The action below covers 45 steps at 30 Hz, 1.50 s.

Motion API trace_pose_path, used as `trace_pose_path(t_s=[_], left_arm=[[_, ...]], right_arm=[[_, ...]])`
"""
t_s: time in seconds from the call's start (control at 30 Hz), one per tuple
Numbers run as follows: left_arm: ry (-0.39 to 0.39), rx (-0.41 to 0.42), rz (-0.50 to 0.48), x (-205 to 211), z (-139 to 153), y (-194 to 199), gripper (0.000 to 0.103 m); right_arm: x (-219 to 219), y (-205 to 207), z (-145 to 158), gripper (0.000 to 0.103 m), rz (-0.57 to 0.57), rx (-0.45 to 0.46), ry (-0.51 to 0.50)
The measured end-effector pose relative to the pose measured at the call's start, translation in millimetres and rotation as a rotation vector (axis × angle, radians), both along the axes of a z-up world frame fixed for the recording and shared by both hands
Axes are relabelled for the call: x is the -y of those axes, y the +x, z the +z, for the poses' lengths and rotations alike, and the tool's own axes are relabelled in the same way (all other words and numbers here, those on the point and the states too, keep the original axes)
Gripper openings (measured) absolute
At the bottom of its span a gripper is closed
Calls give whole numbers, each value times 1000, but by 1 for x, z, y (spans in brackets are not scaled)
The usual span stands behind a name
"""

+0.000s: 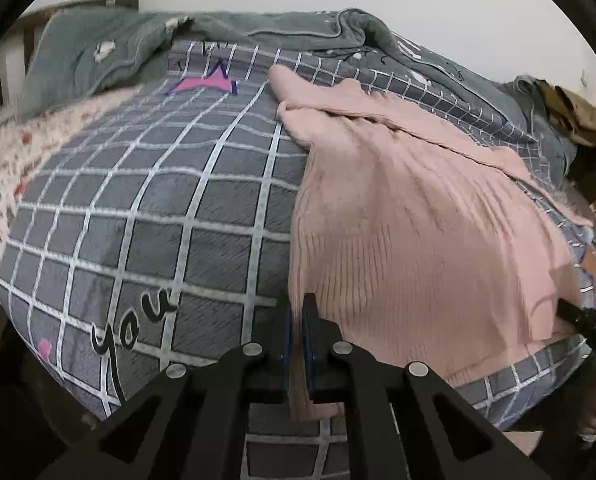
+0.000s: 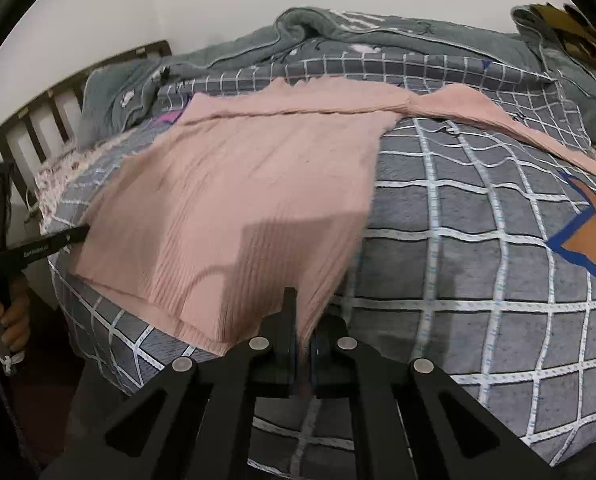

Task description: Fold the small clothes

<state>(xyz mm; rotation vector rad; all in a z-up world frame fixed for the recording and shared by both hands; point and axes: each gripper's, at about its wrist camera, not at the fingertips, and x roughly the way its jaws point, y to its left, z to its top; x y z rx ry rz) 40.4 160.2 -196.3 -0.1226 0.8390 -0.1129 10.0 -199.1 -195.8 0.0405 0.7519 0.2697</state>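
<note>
A pink ribbed sweater point(image 1: 397, 208) lies spread on the grey checked quilt point(image 1: 158, 200), hem toward me. My left gripper point(image 1: 296, 312) is shut on the hem's left corner, with pink fabric pinched between its fingers. In the right wrist view the sweater point(image 2: 250, 184) fills the middle left, and one sleeve point(image 2: 497, 116) stretches out to the right. My right gripper point(image 2: 301, 320) is shut on the hem's right corner. The left gripper point(image 2: 74, 236) shows at the sweater's left edge, a hand point(image 2: 14, 312) holding its grip. The right gripper point(image 1: 577, 316) pokes in at the right border.
A grey-green blanket point(image 1: 258, 28) is bunched along the far side of the bed by the wall. A floral sheet point(image 1: 2, 168) shows at the left. Olive clothes point(image 2: 577, 36) are piled at the far right. A dark slatted headboard point(image 2: 38, 120) stands left. The bed's near edge lies just under both grippers.
</note>
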Motion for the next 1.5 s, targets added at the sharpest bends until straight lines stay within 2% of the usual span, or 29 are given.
trace_pose_path(t_s=[0.07,0.13,0.2,0.3,0.4,0.47,0.53,0.57,0.6,0.67,0.8,0.97,1.03,1.1,1.23,1.33,1.5], left_arm=[[41,2,-11,5,0,-1,7],[37,-4,-13,7,0,-1,7],[36,-26,-14,9,1,1,10],[46,-37,-1,10,3,4,11],[46,-21,33,9,16,6,16],[54,5,51,10,29,9,27],[60,37,66,13,44,15,47],[63,48,70,14,49,20,56],[67,60,73,17,55,25,70],[77,103,70,28,70,38,70],[72,139,59,54,93,76,70],[105,164,44,92,102,118,70],[110,166,32,103,100,130,70],[108,161,18,116,96,145,70],[92,132,1,135,82,172,70],[108,121,4,143,73,181,70],[131,117,-2,144,68,187,70]], right_arm=[[3,1,-3,4,1,-19,-5],[4,1,-4,4,-4,-18,-27],[6,1,-5,5,0,-32,-8],[2,3,-8,8,32,-77,-27],[8,-1,2,21,55,-77,-16],[17,-4,14,37,43,-44,-19],[30,-3,31,46,16,0,-32],[41,0,43,48,-12,33,-42],[51,3,52,49,-34,56,-47],[75,15,68,54,-90,96,-50],[133,46,87,54,-235,130,-35],[213,72,83,54,-439,124,-49],[239,77,77,54,-488,107,-10],[264,81,69,54,-514,87,37],[286,98,54,54,-532,51,74],[297,116,39,46,-563,12,116],[313,137,33,44,-589,-5,194]])
